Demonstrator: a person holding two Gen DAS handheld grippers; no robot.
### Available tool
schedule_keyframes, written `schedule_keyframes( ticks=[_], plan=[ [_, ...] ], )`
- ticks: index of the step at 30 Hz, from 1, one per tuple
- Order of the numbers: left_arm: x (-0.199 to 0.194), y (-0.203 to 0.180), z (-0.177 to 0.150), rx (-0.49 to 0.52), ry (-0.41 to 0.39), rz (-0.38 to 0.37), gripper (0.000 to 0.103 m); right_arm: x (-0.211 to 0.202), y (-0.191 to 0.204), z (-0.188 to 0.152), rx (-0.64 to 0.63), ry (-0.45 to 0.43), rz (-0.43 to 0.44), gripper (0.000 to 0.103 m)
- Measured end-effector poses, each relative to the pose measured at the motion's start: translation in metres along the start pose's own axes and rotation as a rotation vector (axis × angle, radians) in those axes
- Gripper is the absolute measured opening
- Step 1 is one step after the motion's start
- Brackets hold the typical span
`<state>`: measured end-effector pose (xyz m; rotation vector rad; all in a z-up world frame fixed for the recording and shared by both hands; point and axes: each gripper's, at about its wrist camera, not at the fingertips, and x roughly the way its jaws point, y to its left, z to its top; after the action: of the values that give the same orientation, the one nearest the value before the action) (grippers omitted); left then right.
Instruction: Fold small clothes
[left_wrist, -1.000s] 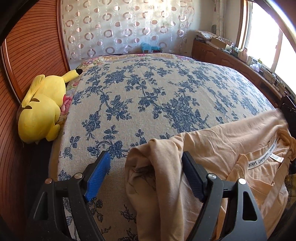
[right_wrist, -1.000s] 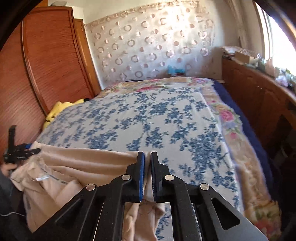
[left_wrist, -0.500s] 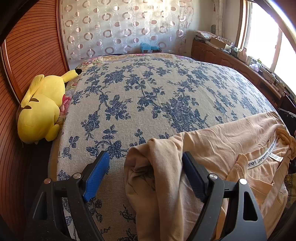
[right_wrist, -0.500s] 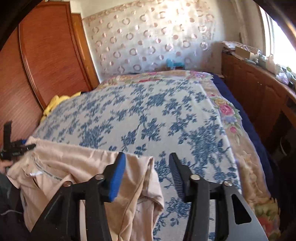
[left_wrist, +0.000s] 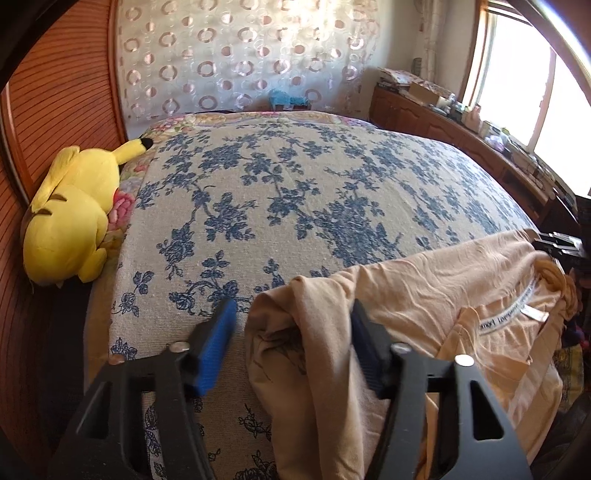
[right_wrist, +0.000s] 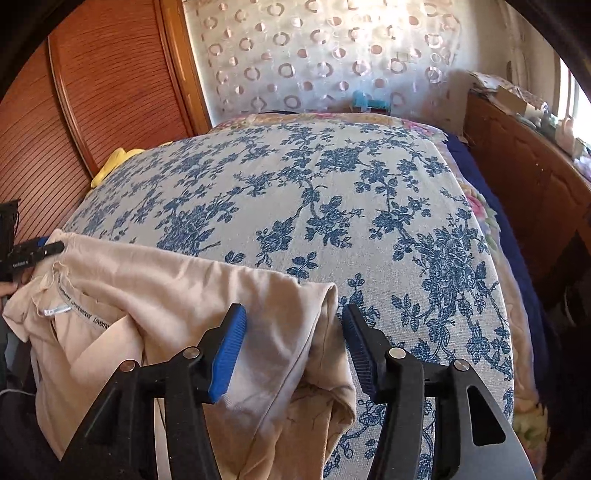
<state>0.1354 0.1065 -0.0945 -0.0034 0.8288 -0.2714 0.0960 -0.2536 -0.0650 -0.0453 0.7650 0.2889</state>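
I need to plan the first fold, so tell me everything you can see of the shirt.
The shirt is pale peach, soft, creased knit, lying spread along the near edge of the bed, partly hanging over it. Its neck opening shows a printed band and a small white tag. One bunched end sits between the open left gripper, the other between the open right gripper; neither grips it.

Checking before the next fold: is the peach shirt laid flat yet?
No. The shirt lies bunched at the bed's near edge, sleeve ends doubled over, part hanging off; both grippers' jaws stand open around its ends.
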Motion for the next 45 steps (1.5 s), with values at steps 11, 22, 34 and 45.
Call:
schedule_keyframes(
  ticks=[11, 22, 34, 45],
  plan=[
    [-0.05, -0.027, -0.005, 0.005, -0.08, -0.098, 0.011, -0.031, 0.009, -0.016, -0.019, -0.076, 0.087, 0.008],
    [-0.217, -0.074, 0.012, 0.082, -0.425, -0.143, 0.01, -0.186, 0.018, -0.034, -0.027, -0.38, 0.145, 0.007],
    [-0.277, -0.058, 0.123, 0.123, -0.615, -0.028, 0.01, -0.319, 0.021, 0.045, -0.213, -0.613, 0.059, 0.007],
    [-0.018, 0.016, 0.24, 0.102, -0.279, 0.1, 0.038, -0.067, -0.007, 0.208, -0.187, -0.251, -0.222, 0.021]
  ],
)
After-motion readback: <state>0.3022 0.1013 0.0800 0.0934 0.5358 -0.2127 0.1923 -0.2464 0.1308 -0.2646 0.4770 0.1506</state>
